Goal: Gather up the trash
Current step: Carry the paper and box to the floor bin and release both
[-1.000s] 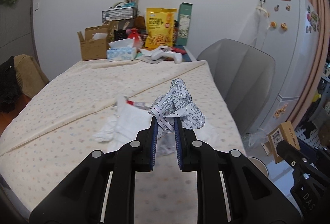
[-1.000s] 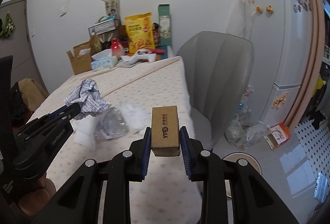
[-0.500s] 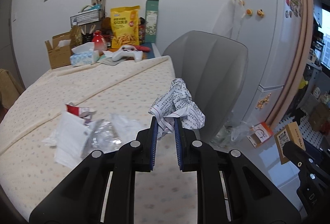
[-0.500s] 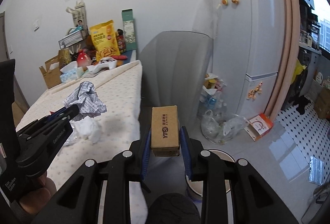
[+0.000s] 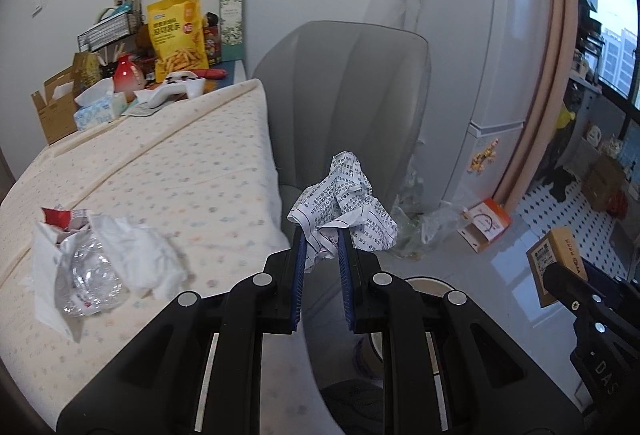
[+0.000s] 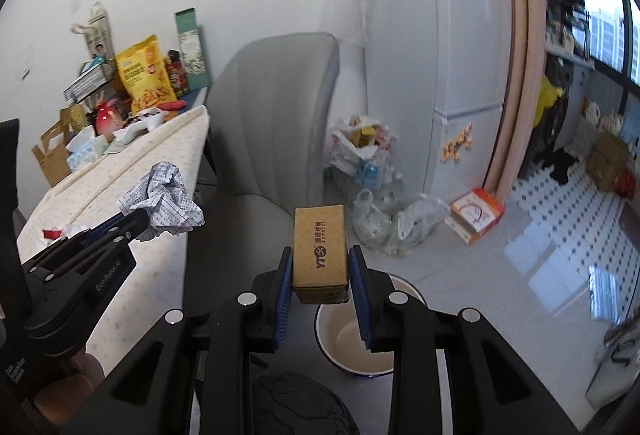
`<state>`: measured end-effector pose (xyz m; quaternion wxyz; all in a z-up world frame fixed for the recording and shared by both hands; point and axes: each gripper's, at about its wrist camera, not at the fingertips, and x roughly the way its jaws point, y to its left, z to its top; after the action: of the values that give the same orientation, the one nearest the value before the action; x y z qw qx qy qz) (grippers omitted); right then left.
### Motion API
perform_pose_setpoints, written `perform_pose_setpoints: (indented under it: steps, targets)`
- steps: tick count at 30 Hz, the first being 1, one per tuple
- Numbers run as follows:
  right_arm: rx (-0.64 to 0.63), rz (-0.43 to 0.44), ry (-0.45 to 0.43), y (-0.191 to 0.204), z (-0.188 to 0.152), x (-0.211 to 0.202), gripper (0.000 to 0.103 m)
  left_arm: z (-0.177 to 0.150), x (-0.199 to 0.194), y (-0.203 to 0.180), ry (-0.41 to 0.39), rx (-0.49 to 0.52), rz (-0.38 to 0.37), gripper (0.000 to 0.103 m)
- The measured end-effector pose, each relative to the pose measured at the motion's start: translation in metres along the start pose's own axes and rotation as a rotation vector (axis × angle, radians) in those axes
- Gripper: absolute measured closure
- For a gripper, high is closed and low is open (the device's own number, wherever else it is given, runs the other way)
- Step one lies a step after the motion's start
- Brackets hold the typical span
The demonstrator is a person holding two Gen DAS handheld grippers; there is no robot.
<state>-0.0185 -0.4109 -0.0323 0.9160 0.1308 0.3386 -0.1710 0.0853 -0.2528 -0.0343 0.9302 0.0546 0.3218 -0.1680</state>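
Note:
My left gripper point(image 5: 323, 241) is shut on a crumpled sheet of printed paper point(image 5: 343, 205), held in the air past the table's right edge, in front of the grey chair point(image 5: 348, 103). My right gripper point(image 6: 320, 261) is shut on a small brown cardboard box point(image 6: 319, 255), just above a white bin point(image 6: 356, 339) on the floor. The same box point(image 5: 554, 261) shows at the right of the left wrist view, and the paper point(image 6: 162, 201) at the left of the right wrist view. White tissue and a crushed clear plastic wrapper point(image 5: 90, 275) lie on the table point(image 5: 180, 175).
Snack bag point(image 5: 178, 35), tissue box point(image 5: 96, 111), game controller point(image 5: 178, 87) and cartons crowd the table's far end. Plastic bags of rubbish point(image 6: 380, 211) and an orange-white box point(image 6: 476, 213) lie on the floor by the fridge point(image 6: 440, 55).
Both grippers have swung right, off the table toward the chair and floor, each keeping its load. The white bin has come into view under the right gripper.

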Motion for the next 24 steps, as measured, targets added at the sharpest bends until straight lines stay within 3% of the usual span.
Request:
perform_pose_setpoints:
  steps: [14, 16, 17, 18, 24]
  targets:
    - [0.069, -0.009, 0.072, -0.05, 0.015, 0.075, 0.074, 0.014, 0.062, -0.038, 0.081, 0.047, -0.019, 0.086]
    - [0.075, -0.006, 0.082, -0.055, 0.015, 0.084, 0.06, 0.014, 0.071, -0.045, 0.098, 0.057, -0.025, 0.086]
    - [0.081, -0.006, 0.08, -0.059, 0.015, 0.088, 0.044, 0.013, 0.074, -0.048, 0.104, 0.062, -0.029, 0.086]
    - [0.083, -0.01, 0.074, -0.062, 0.015, 0.09, 0.039, 0.013, 0.078, -0.054, 0.11, 0.071, -0.034, 0.086]
    - [0.147, -0.053, 0.075, -0.093, 0.011, 0.084, 0.038, 0.007, 0.087, -0.083, 0.136, 0.118, -0.071, 0.086]
